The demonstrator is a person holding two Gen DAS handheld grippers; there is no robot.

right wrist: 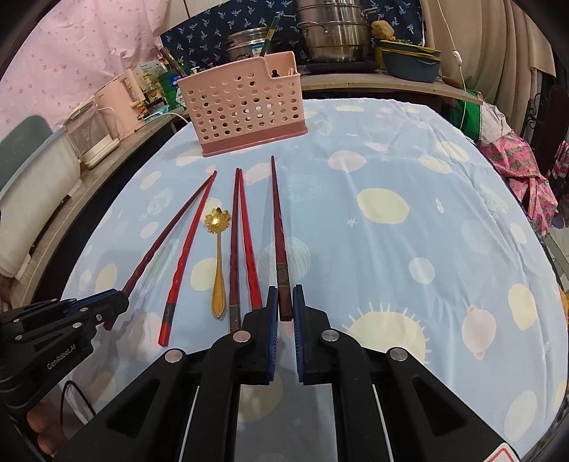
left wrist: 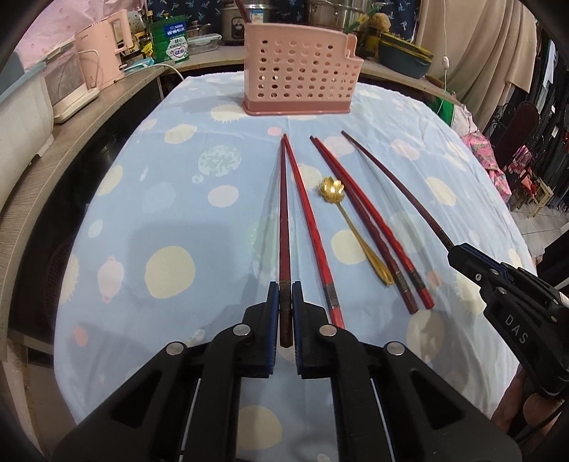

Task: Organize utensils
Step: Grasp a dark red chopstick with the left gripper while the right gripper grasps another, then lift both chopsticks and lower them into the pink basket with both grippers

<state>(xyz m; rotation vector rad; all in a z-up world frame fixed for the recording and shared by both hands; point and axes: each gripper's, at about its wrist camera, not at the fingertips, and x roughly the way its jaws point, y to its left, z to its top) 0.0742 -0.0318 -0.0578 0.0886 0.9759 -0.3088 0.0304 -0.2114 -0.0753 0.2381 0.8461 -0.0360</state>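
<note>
A pink perforated utensil holder [left wrist: 302, 71] [right wrist: 245, 106] stands at the far end of the table. My left gripper [left wrist: 285, 286] [right wrist: 119, 296] is shut on the thick end of a dark red chopstick [left wrist: 283, 199] [right wrist: 167, 234], whose tip points at the holder. My right gripper [right wrist: 285, 288] [left wrist: 453, 254] is shut on another dark chopstick [right wrist: 277, 220] [left wrist: 394, 181] the same way. Between the two lie a bright red chopstick [left wrist: 309, 220] [right wrist: 185, 259], a gold spoon with a flower-shaped bowl [left wrist: 332, 188] [right wrist: 217, 248] and a pair of red chopsticks [left wrist: 373, 227] [right wrist: 242, 241].
A light blue cloth with pale spots [left wrist: 160, 213] covers the table. A counter runs along the left and back with a pink kettle [left wrist: 103, 53], steel pots [right wrist: 334, 32] and a blue dish [right wrist: 409, 60]. Pink fabric [right wrist: 515, 170] hangs past the right edge.
</note>
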